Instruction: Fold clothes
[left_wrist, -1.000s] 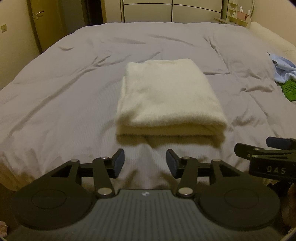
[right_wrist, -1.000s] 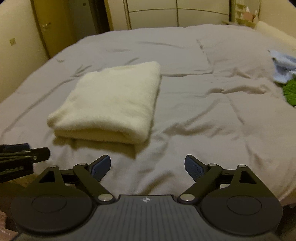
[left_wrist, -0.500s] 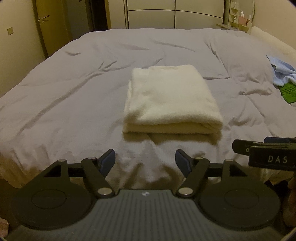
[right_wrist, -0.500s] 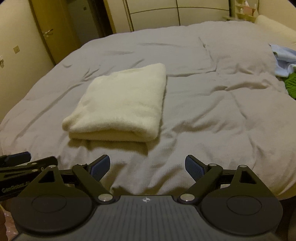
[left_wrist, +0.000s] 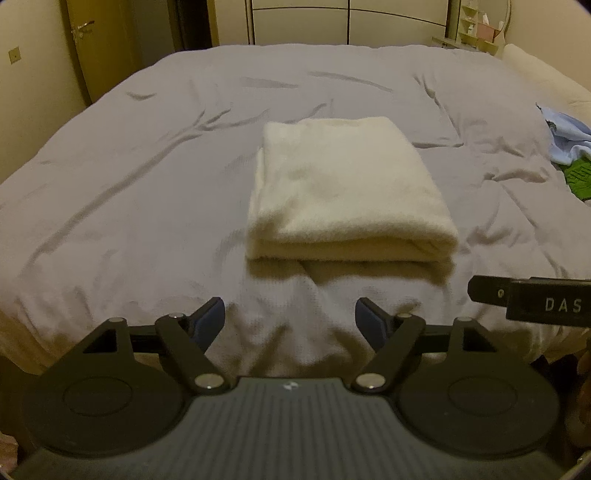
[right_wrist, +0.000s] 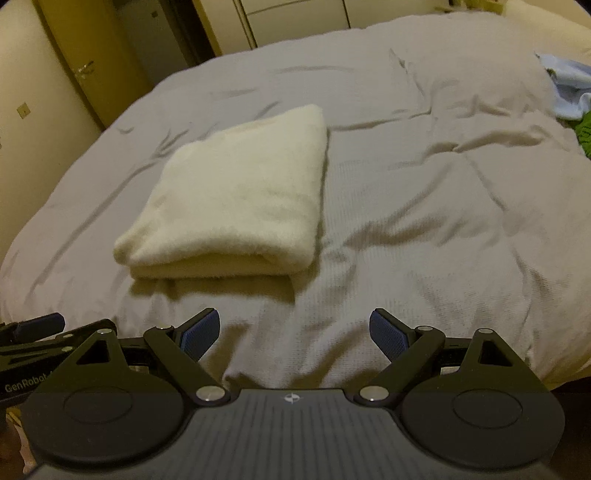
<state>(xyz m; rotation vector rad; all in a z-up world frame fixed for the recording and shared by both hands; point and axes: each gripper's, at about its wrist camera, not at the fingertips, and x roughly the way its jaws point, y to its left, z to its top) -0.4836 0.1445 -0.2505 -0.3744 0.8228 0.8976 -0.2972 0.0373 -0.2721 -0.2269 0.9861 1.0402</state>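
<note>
A cream garment (left_wrist: 343, 188) lies folded into a thick rectangle on the grey bed cover (left_wrist: 140, 177). My left gripper (left_wrist: 290, 323) hovers open at the bed's near edge, just short of the fold, holding nothing. In the right wrist view the same folded cream garment (right_wrist: 240, 192) sits ahead and to the left. My right gripper (right_wrist: 294, 334) is open and empty over the grey bed cover (right_wrist: 424, 206), right of the garment. Each gripper shows at the other view's edge: the right gripper (left_wrist: 532, 301) and the left gripper (right_wrist: 37, 332).
A light blue garment (left_wrist: 567, 138) and a green one (left_wrist: 580, 177) lie crumpled at the bed's right side; the blue garment (right_wrist: 569, 88) also shows in the right wrist view. A door (left_wrist: 99, 44) stands at the left wall, wardrobes (left_wrist: 347, 22) behind the bed.
Both grippers have pulled back from the folded garment toward the bed's near edge. The left gripper's jaws have opened wider. The garment has stayed put.
</note>
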